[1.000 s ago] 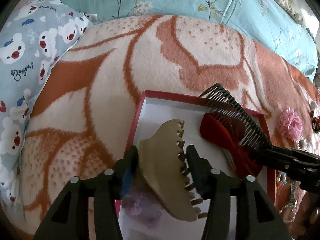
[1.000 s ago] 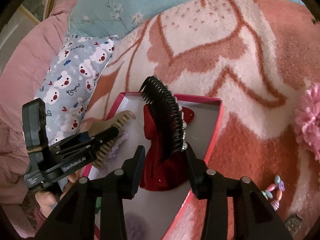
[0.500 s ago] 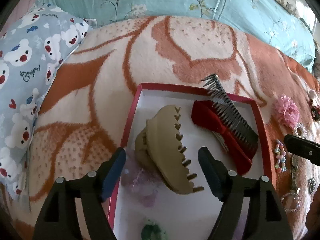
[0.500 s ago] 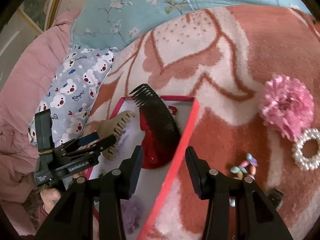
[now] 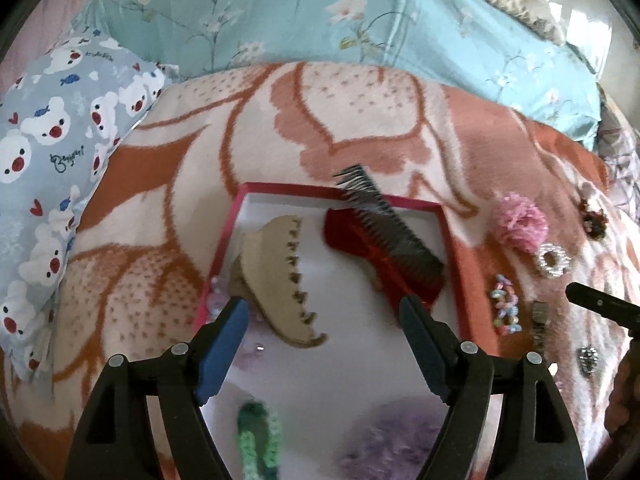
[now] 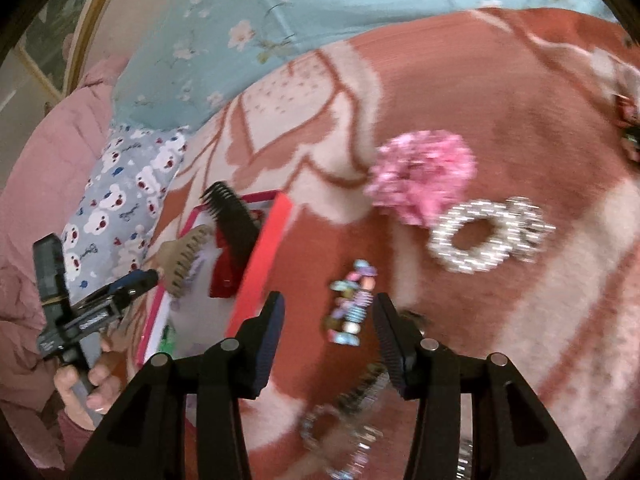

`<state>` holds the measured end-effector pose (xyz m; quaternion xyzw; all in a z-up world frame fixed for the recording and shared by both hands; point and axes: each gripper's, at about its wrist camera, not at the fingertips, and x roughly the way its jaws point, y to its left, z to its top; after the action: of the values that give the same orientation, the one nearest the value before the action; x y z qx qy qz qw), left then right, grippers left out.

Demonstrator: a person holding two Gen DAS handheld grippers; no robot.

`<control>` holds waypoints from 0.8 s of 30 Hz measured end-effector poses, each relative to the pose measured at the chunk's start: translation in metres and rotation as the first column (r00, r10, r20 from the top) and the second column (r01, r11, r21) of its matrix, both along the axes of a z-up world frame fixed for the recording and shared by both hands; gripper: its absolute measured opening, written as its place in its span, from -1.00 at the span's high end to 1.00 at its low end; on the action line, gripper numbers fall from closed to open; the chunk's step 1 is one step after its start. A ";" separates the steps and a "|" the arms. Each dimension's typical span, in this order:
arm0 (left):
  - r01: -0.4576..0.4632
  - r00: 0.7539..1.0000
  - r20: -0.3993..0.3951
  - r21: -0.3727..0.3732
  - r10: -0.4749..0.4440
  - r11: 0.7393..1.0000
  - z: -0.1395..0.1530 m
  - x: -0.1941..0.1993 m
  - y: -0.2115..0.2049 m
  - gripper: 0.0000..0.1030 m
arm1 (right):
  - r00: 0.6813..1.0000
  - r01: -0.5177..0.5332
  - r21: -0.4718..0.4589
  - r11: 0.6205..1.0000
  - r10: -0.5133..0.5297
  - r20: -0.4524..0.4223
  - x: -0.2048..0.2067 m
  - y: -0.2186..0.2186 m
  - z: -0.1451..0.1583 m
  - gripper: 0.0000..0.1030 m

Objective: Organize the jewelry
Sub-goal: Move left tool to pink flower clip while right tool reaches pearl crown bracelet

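Inside the red box (image 5: 464, 280), a beige claw clip (image 5: 276, 276) and a red bow comb (image 5: 384, 248) are laid side by side. Left gripper (image 5: 324, 316): jaws just opened, apart, nothing held. Right gripper (image 6: 330, 320): fingers apart, empty, above a pastel bead bracelet (image 6: 352, 304) on the blanket (image 6: 500, 92). Purple scrunchie (image 5: 392, 440): seen by the left wrist view only.
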<state>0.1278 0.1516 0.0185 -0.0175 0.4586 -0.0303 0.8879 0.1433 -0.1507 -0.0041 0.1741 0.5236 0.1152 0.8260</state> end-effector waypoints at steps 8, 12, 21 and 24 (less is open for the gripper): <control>0.046 0.999 0.008 -0.032 -0.045 0.998 0.011 -0.008 -0.024 -0.51 | 0.997 0.083 -0.030 0.996 -0.082 0.010 -0.014 -0.045 0.006 0.06; 0.069 0.998 0.006 -0.044 -0.069 0.997 0.013 -0.006 -0.038 -0.51 | 0.994 0.109 -0.041 0.993 -0.109 0.015 -0.018 -0.060 0.007 0.06; 0.131 0.991 0.001 -0.038 -0.131 0.991 0.012 0.008 -0.076 -0.51 | 0.990 0.142 -0.111 0.984 -0.140 0.029 -0.007 -0.074 0.001 0.06; 0.143 0.990 -0.004 -0.037 -0.143 0.989 0.009 0.014 -0.085 -0.51 | 0.990 0.142 -0.135 0.981 -0.140 0.019 -0.001 -0.073 -0.005 0.06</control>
<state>0.1414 0.0664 0.0276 -0.0012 0.4608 -0.1023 0.8816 0.1421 -0.2239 -0.0094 0.1534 0.5125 0.0212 0.8446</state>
